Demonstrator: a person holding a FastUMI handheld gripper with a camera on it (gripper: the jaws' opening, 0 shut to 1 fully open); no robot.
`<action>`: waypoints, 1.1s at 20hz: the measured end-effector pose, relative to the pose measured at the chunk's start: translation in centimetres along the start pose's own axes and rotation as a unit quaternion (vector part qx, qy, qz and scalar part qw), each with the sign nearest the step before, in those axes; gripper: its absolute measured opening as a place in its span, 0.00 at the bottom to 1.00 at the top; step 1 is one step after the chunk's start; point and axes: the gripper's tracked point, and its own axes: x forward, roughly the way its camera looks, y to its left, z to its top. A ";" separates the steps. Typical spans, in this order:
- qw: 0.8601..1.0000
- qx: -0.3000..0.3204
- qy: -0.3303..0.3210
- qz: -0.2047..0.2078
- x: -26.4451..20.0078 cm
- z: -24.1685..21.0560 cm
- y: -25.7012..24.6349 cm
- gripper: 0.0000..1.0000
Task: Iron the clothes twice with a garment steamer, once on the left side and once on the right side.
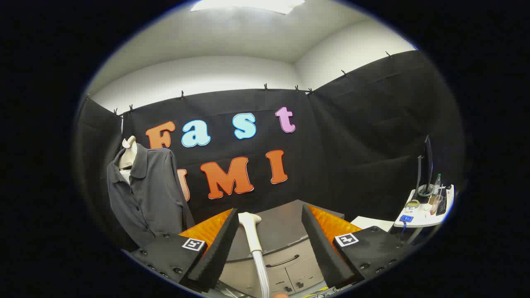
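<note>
Showing the gripper (271, 223) with its jaws held wide apart and nothing pressed between them. The garment steamer (251, 231) is seen standing between the fingers, nearer the left one and apart from both, its pale head uppermost and its ribbed hose running down toward the near side. A grey cabinet (285, 252) with drawers is seen just behind it. The clothes, a dark grey polo shirt (145, 192), are hung on a pale mannequin (128, 153) far to the left. A white side table (422, 213) carrying a monitor (425, 165) is placed at the right.
</note>
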 end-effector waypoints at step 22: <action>1.000 0.000 0.027 0.011 2.6 -1.6 0.5 0.98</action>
